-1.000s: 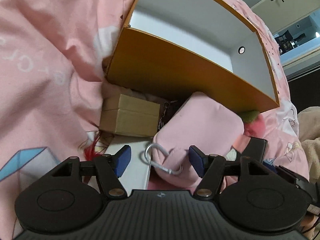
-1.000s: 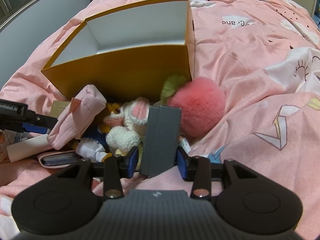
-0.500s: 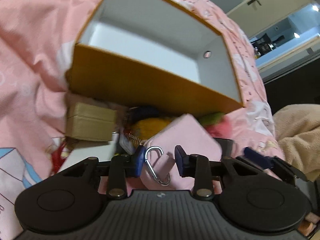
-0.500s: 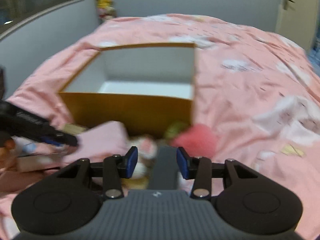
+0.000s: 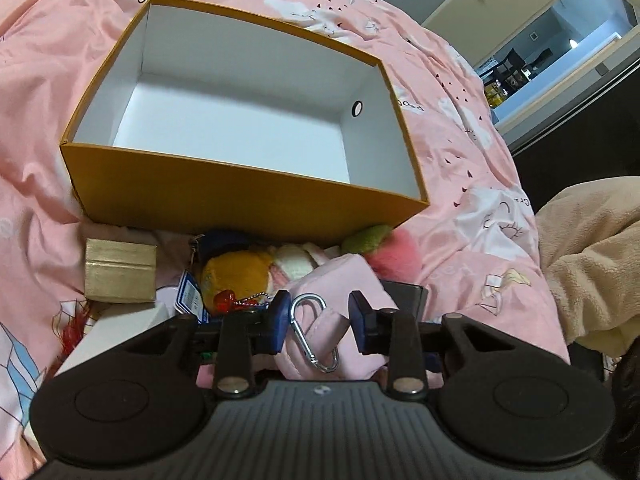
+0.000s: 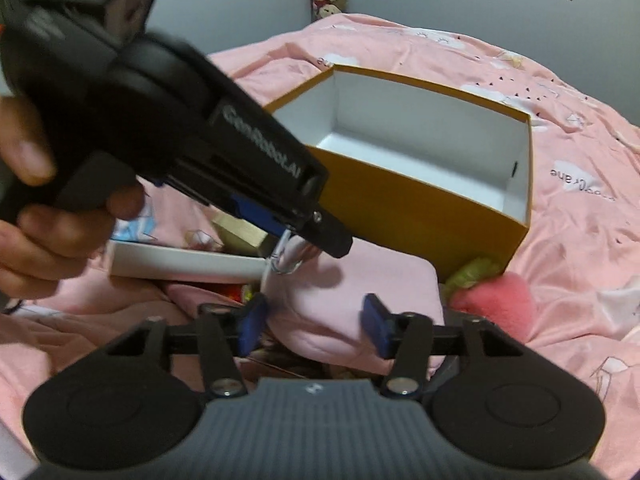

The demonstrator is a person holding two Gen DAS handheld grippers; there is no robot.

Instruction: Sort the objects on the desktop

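Gripping the soft pink fabric pouch (image 5: 340, 312) at its silver metal carabiner (image 5: 310, 330), the left gripper (image 5: 318, 324) has its blue pads closed on the pouch's end. In the right wrist view, the right gripper (image 6: 314, 326) has its jaws opening, one on each side of the same pouch, not pressing it. Beyond lie a gold cardboard box (image 5: 120, 270) at left, plush toys (image 5: 240, 270), and a pink fluffy ball (image 5: 396, 252). Farther stands the open orange box with white inside (image 5: 240, 196) on the pink bedsheet (image 5: 480, 184).
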